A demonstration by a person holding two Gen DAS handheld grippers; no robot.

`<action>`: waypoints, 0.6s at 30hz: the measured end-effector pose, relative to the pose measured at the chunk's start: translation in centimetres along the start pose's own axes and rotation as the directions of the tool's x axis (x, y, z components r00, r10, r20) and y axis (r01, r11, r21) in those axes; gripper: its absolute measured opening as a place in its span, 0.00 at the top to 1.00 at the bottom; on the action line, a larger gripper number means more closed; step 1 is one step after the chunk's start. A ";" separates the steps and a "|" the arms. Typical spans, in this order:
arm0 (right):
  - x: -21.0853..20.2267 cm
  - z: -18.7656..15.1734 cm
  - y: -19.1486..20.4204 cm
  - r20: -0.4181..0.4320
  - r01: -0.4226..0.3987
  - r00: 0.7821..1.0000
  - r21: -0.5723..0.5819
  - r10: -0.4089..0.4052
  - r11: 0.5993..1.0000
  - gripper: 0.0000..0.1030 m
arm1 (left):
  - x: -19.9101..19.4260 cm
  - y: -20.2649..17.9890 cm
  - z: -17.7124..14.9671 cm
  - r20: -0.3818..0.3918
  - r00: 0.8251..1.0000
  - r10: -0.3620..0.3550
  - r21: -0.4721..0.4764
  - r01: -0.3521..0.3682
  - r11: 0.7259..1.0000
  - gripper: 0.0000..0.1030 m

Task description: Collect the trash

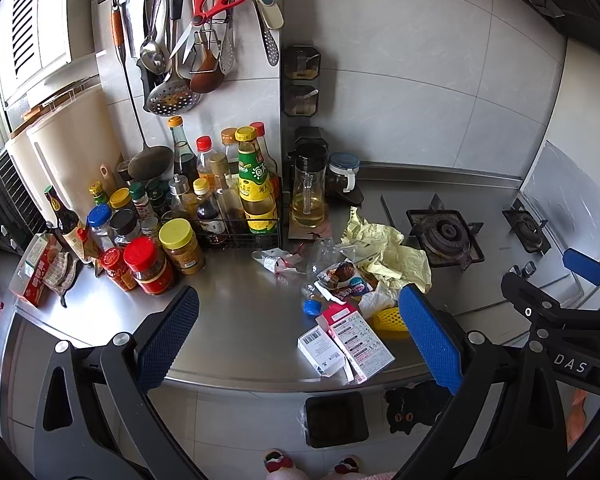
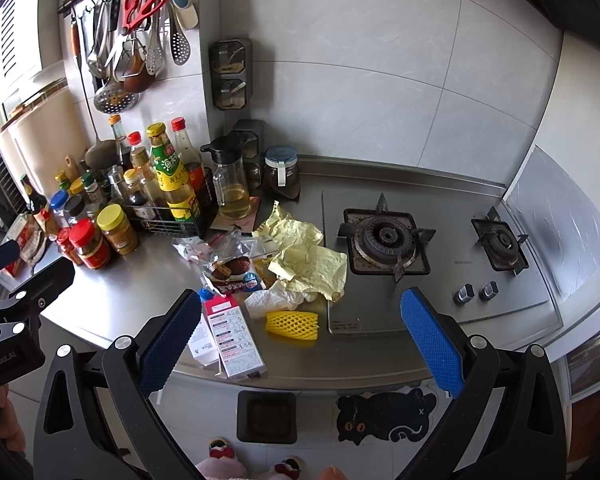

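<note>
A pile of trash lies on the steel counter: crumpled yellow paper, a snack wrapper, white tissue, yellow foam net, a pink-and-white carton, a small white box, a blue cap and a clear wrapper. The same pile shows in the right wrist view: paper, net, carton. A dark bin stands on the floor below the counter edge, also in the right wrist view. My left gripper and right gripper are open and empty, above the counter's front edge.
Sauce bottles and jars crowd the back left. An oil jug stands behind the pile. A gas hob lies to the right. Utensils hang on the wall. A cat mat lies on the floor.
</note>
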State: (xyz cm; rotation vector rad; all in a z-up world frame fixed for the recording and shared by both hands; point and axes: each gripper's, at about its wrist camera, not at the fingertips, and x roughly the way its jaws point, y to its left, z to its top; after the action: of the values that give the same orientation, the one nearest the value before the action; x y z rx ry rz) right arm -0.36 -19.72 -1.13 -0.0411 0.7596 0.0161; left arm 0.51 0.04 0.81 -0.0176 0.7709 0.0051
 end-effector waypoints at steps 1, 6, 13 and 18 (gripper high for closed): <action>0.0 0.0 0.0 0.000 -0.001 1.000 0.000 0.001 1.000 0.03 | -0.1 -0.1 0.0 0.001 1.000 0.001 0.000 -0.001 1.000 0.08; 0.0 0.1 0.1 -0.001 0.000 1.000 0.001 0.000 1.000 0.03 | -0.1 -0.1 0.0 0.001 1.000 0.000 0.001 0.000 1.000 0.08; 0.0 0.0 0.1 -0.001 -0.001 1.000 0.000 0.001 1.000 0.03 | -0.2 -0.1 0.0 0.002 1.000 0.001 0.002 -0.001 1.000 0.08; 0.0 0.0 0.2 0.000 0.000 1.000 -0.001 0.000 1.000 0.03 | -0.4 -0.1 0.1 0.003 1.000 0.001 0.002 -0.001 1.000 0.08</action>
State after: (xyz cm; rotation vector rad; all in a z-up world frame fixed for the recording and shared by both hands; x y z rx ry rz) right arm -0.38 -19.56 -1.13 -0.0422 0.7599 0.0166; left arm 0.28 -0.11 1.12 -0.0146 0.7678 0.0055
